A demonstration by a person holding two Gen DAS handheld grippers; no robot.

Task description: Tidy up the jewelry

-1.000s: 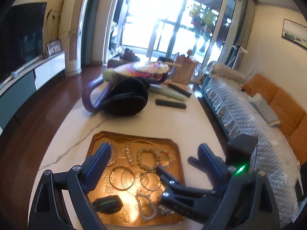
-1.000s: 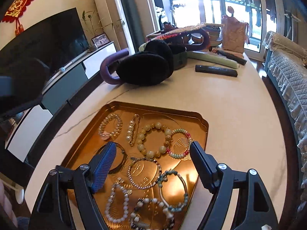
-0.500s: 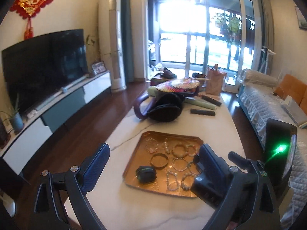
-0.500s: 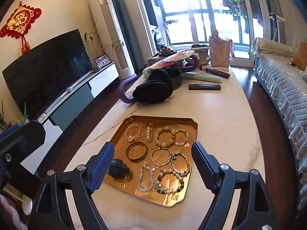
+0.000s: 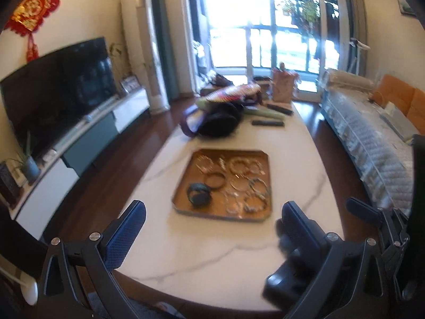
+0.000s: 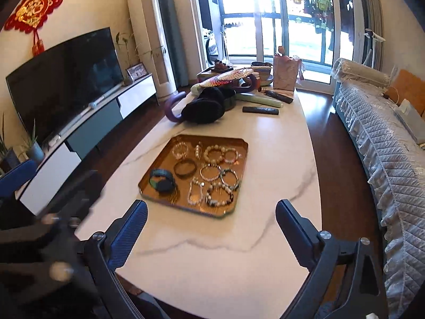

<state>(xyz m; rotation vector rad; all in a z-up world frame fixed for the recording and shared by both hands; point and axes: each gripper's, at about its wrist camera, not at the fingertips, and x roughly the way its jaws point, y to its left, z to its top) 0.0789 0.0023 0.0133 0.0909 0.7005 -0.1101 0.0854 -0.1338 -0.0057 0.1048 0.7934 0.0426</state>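
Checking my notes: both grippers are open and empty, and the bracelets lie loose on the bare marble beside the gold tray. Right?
Not quite. The bracelets lie inside the gold tray, not on the marble table; the right wrist view shows it. The left gripper and right gripper are open and empty.

This is a home living room. A large flat television [image 6: 66, 79] stands on a low white and teal media cabinet [image 6: 87, 133] along one wall, with a red Chinese knot ornament [image 6: 33, 13] hung above it and a tall floor-standing air conditioner [image 6: 151, 37] in the corner. Opposite runs a sofa [image 6: 379, 146] under a quilted cover, glass balcony doors [image 6: 279, 18] with hanging plants let in daylight, and a white marble tabletop [image 6: 279, 164] sits over dark wood flooring.
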